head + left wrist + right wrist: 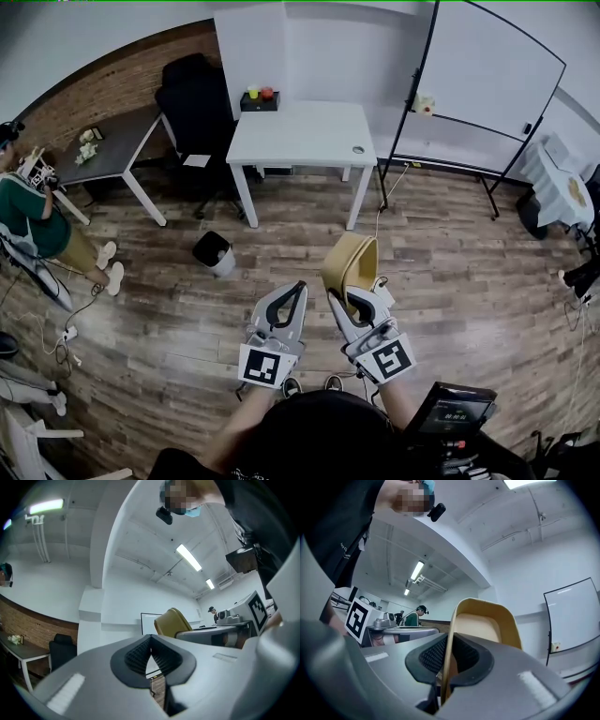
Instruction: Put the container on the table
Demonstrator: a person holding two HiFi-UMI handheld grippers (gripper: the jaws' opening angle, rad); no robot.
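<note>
Your right gripper: clamped on the rim of the container. Your left gripper: closed, empty, just beside it.

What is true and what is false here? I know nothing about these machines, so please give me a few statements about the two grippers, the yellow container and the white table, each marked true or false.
1. The right gripper has its fingers clamped on the yellow container. True.
2. The container stands on the white table. False: it is held up over the wooden floor, well short of the table.
3. The left gripper holds a cup. False: its fingers are closed together with nothing between them.
4. A black bin stands on the floor in front of the table. True.
</note>
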